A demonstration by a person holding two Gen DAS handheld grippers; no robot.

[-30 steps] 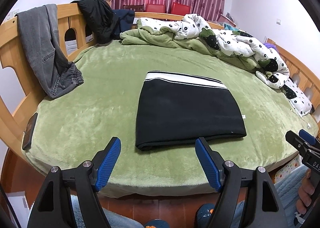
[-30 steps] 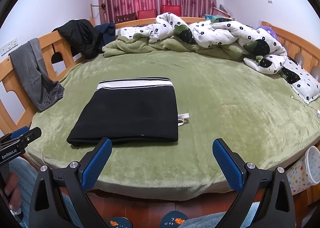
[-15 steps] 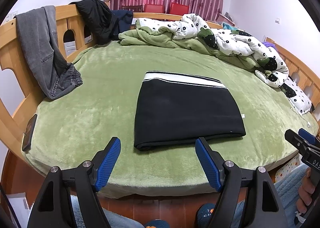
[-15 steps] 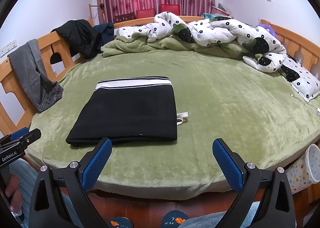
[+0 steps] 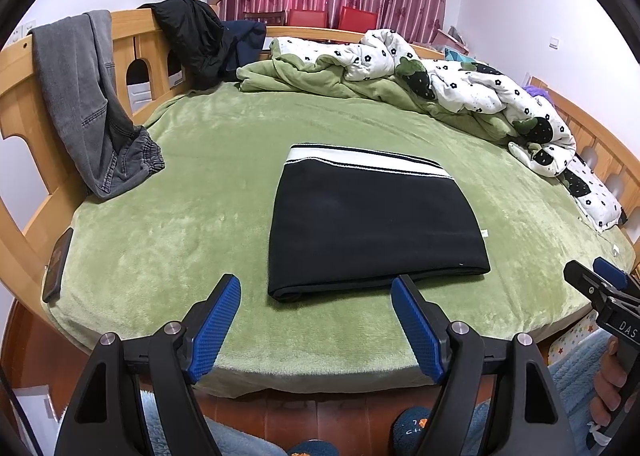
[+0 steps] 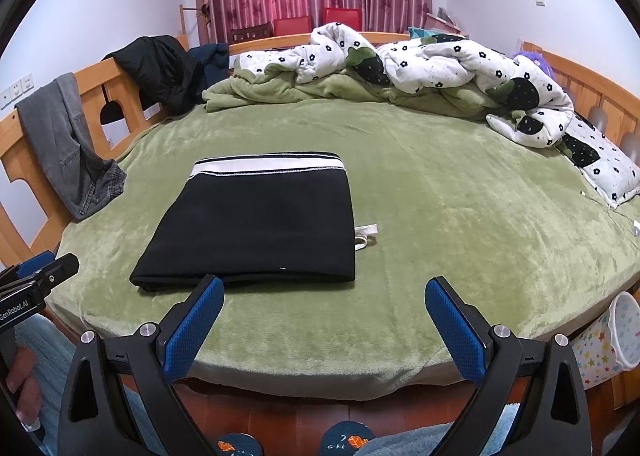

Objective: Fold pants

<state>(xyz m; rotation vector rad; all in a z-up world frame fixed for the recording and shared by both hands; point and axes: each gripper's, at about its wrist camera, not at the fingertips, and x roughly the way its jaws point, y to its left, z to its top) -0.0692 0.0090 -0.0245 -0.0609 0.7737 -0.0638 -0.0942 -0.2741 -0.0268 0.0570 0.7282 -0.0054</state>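
Observation:
Black pants lie folded into a flat rectangle on the green bed cover, their white-striped waistband on the far side. A white drawstring pokes out at their right edge. My left gripper is open with nothing between its blue pads, held back from the pants' near edge over the foot of the bed. Off to the right, my right gripper is also open and holds nothing, equally short of the pants. Each gripper shows at the edge of the other's view.
Grey jeans and a dark jacket hang over the wooden bed rail on the left. A crumpled floral duvet fills the far and right side. A phone lies at the left edge. A starry bin stands right of the bed.

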